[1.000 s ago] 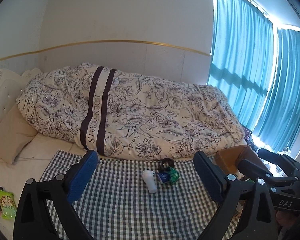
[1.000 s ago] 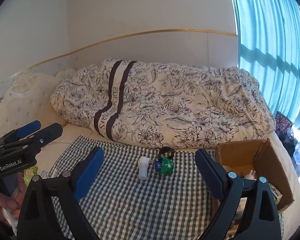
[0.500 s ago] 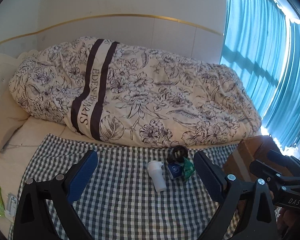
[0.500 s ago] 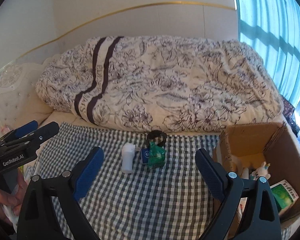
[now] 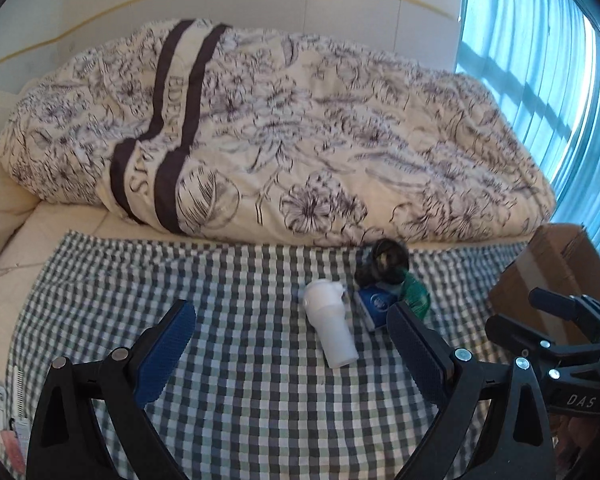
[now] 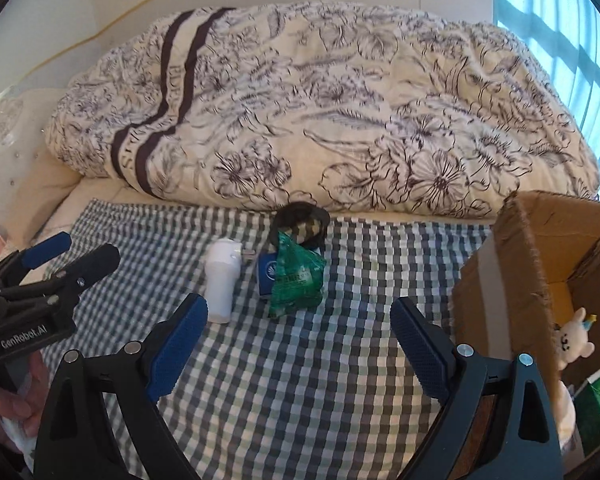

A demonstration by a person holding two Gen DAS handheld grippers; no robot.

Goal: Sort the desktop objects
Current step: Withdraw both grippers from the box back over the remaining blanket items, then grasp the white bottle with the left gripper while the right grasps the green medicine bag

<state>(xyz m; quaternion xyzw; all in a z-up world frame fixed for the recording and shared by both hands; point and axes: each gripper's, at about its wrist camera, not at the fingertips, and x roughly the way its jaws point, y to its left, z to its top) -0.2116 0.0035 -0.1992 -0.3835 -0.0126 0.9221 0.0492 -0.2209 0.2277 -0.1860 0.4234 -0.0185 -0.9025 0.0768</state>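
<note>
Both claws, left gripper (image 5: 290,344) and right gripper (image 6: 298,332), gape empty above the checked cloth (image 6: 300,380). On it lies a white plastic bottle (image 6: 221,280), a crumpled green packet (image 6: 296,276) just beside; behind, perhaps a black strap (image 6: 302,222).

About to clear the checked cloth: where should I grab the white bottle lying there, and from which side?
Grip the white bottle across its plain lower body, coming from above with the jaws spanning its width. It lies on its side with the cap end close to the blue packet, so the near half looks freer.

Both wrist cameras look forward and down, from close above, sharing the checked cloth (image 5: 228,280), white bottle (image 6: 222,280) and floral duvet (image 5: 300,128).
</note>
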